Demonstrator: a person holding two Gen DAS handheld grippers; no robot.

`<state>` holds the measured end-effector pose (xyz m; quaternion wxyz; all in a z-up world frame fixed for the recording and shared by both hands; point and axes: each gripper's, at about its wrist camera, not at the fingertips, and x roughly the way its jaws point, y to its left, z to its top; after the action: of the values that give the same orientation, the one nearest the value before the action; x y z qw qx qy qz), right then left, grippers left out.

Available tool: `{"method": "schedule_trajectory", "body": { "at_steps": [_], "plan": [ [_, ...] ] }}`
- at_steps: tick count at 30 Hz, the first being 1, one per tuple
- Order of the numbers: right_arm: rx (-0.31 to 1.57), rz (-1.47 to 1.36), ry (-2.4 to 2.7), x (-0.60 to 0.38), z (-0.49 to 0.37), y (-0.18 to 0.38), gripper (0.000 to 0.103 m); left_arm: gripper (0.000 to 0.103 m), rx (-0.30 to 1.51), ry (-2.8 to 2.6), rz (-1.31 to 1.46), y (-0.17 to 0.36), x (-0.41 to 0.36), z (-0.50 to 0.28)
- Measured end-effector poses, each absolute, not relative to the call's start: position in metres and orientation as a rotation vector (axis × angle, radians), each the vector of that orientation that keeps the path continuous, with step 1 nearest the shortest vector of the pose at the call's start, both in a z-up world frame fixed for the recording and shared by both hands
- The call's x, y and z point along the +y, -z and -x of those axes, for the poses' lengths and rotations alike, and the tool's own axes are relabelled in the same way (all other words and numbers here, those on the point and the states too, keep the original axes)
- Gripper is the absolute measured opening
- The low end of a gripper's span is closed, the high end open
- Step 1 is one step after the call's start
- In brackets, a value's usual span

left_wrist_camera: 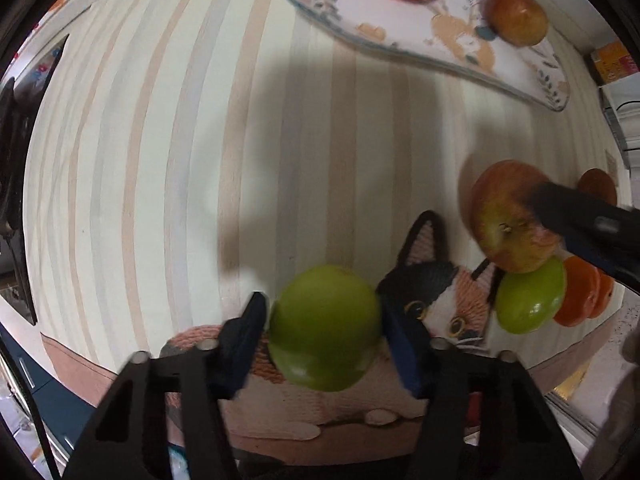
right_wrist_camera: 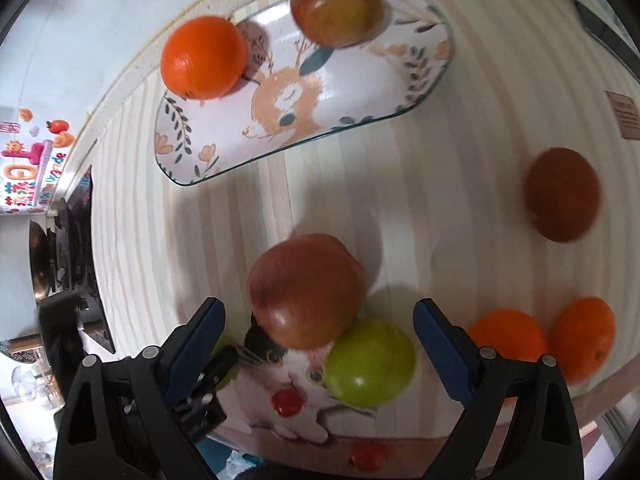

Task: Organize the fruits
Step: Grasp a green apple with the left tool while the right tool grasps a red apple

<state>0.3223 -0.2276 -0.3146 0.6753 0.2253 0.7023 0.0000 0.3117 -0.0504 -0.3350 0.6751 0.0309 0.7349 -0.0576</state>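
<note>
Left gripper [left_wrist_camera: 322, 320], jaws closed on a green apple [left_wrist_camera: 324, 326] over the cat mat [left_wrist_camera: 440, 300], holds it ready for carrying to the deer-print plate [right_wrist_camera: 360, 92]. Right gripper [right_wrist_camera: 318, 344], jaws wide, straddles a red apple [right_wrist_camera: 306, 290] near the mat. The plate already holds an orange [right_wrist_camera: 204, 58].

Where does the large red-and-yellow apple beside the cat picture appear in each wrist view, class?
Left wrist view: large red-and-yellow apple at right of centre, above a round green apple.
Right wrist view: the same apple low at centre, between the open right tool fingers.
Shared landmark: the oval deer-patterned plate.
</note>
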Motion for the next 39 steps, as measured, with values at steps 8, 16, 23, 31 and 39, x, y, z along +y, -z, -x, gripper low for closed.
{"method": "schedule_trajectory", "body": {
  "at_steps": [8,16,23,31,39],
  "plan": [
    [1.631,-0.404,-0.037,-0.201,-0.335,0.338,0.073,0.055,1.647,0.128,-0.061,0.331,-0.040,-0.313],
    [1.653,-0.385,-0.064,-0.195,-0.327,0.342,0.073,0.056,1.697,0.157,0.040,0.342,-0.028,-0.320],
    [1.663,-0.392,-0.075,-0.195,-0.328,0.345,0.073,0.054,1.741,0.144,-0.004,0.342,-0.032,-0.316],
    [1.639,-0.367,-0.076,-0.194,-0.323,0.341,0.073,0.054,1.694,0.117,-0.024,0.325,-0.032,-0.314],
    [1.620,-0.370,-0.085,-0.194,-0.327,0.332,0.072,0.054,1.644,0.130,-0.024,0.301,-0.041,-0.323]
  ]
}}
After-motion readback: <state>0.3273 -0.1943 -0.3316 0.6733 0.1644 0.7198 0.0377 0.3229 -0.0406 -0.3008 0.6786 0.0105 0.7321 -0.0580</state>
